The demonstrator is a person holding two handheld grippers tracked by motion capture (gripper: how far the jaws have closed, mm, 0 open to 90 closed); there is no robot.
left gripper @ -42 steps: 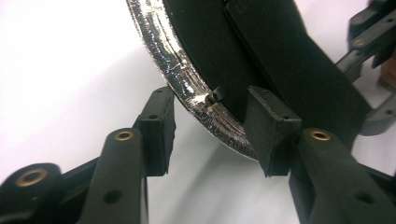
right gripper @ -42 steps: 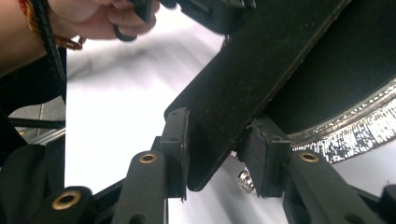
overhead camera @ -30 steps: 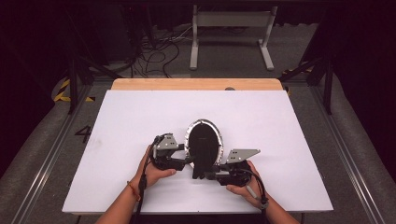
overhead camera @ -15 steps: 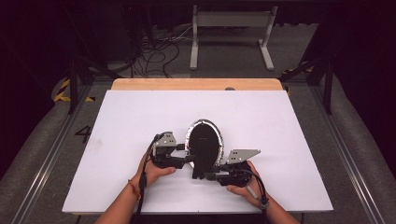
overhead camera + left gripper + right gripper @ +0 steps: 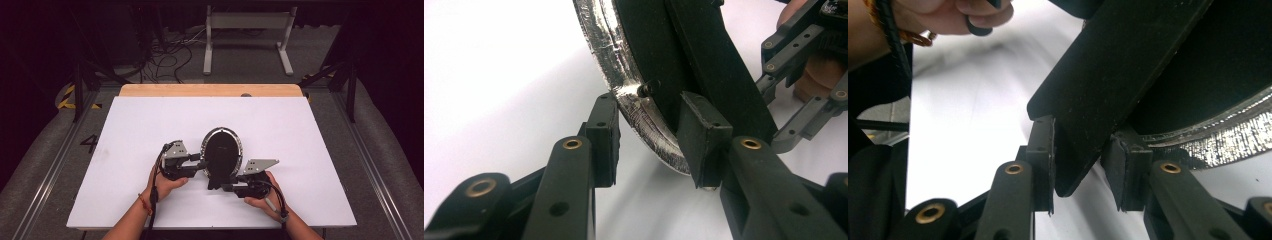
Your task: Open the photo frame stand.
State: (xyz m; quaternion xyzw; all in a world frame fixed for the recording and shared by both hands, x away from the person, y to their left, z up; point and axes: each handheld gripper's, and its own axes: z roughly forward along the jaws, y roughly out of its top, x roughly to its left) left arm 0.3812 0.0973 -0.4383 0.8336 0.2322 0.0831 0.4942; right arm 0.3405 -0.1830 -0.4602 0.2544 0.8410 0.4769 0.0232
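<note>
An oval frame with a silver rim and a black back lies face down near the table's front. Its black stand strut points toward me. My left gripper reaches in from the left; its jaws have just been closing, and the pads now press on the rim between them. My right gripper comes from the lower right and is shut on the tip of the strut. The right gripper also appears behind the frame in the left gripper view.
The white table top has a bare wooden strip along its far edge. Beyond it are floor cables and a grey metal stand. Grey rails flank the table.
The left gripper's jaws have drawn in on the frame's left rim. Both hands, the right gripper and the frame stay where they were.
</note>
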